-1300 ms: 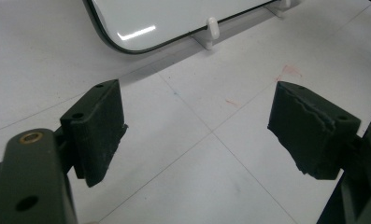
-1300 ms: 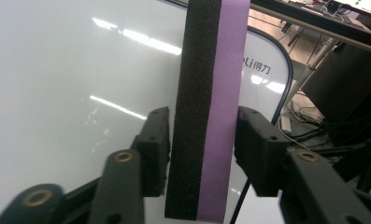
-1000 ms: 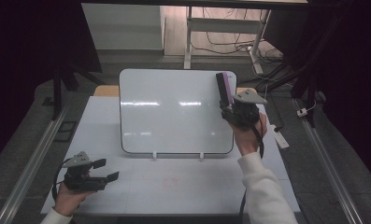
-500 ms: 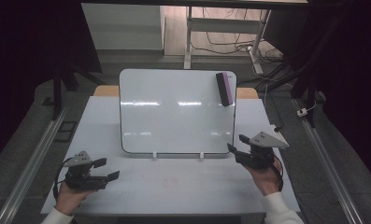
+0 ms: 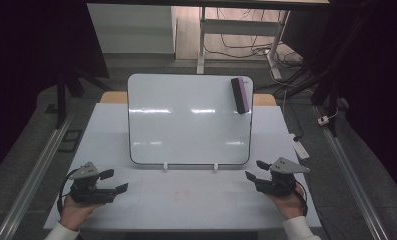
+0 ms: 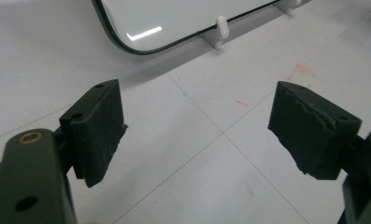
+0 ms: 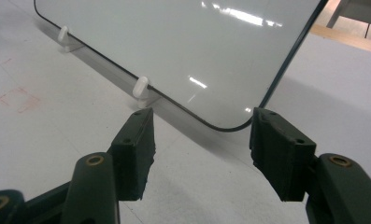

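A blank whiteboard point(image 5: 188, 120) stands tilted on small white feet point(image 5: 215, 166) at the middle of the white table point(image 5: 186, 215). A black and purple eraser point(image 5: 240, 95) sticks to its upper right corner. My left gripper point(image 5: 117, 180) rests low at the front left, open, with bare table between its jaws point(image 6: 197, 126). My right gripper point(image 5: 252, 169) is at the front right, in front of the whiteboard's lower right corner point(image 7: 230, 123). Its jaws have just been opening and stand open point(image 7: 199, 140) with nothing between them.
Faint red marks point(image 5: 183, 194) stain the table in front of the board. A white power strip point(image 5: 300, 147) lies on the floor to the right. Metal rails point(image 5: 36, 170) run along both sides, and desk legs with cables point(image 5: 236, 45) stand behind.
My right hand has come down from the eraser at the board's upper right to the table's front right. The eraser stays on the board. The left hand has kept still.
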`<state>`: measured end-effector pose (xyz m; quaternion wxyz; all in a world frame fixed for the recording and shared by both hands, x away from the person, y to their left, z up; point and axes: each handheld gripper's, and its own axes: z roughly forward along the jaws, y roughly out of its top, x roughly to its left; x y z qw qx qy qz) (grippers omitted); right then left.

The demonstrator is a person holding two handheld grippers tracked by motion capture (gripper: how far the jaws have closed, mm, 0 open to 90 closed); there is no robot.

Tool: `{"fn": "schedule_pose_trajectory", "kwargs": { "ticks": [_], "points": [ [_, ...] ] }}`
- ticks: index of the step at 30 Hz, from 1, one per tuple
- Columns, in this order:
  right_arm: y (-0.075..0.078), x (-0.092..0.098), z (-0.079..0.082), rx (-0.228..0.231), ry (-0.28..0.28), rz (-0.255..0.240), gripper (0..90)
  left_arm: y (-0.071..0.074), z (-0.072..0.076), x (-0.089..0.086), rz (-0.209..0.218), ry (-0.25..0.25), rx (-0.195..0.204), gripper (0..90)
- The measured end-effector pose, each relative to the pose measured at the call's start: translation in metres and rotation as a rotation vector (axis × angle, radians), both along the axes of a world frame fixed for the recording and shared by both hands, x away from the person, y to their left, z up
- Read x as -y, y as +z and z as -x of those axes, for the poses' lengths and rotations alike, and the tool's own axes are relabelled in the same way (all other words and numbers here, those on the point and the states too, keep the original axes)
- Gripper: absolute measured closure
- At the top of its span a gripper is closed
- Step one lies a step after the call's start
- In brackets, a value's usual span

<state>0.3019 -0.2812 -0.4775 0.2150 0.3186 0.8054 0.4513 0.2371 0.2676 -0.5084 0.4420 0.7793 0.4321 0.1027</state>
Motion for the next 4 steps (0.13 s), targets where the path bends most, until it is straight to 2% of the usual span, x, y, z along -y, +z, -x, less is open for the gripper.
{"fn": "schedule_pose_trajectory", "kwargs": {
  "ticks": [4],
  "points": [
    [0.0005,0.0,0.0009,0.012,0.006,0.001,38.6,-0.0004,-0.0001,0.0007,-0.006,-0.004,0.003,18.4]
  ]
}}
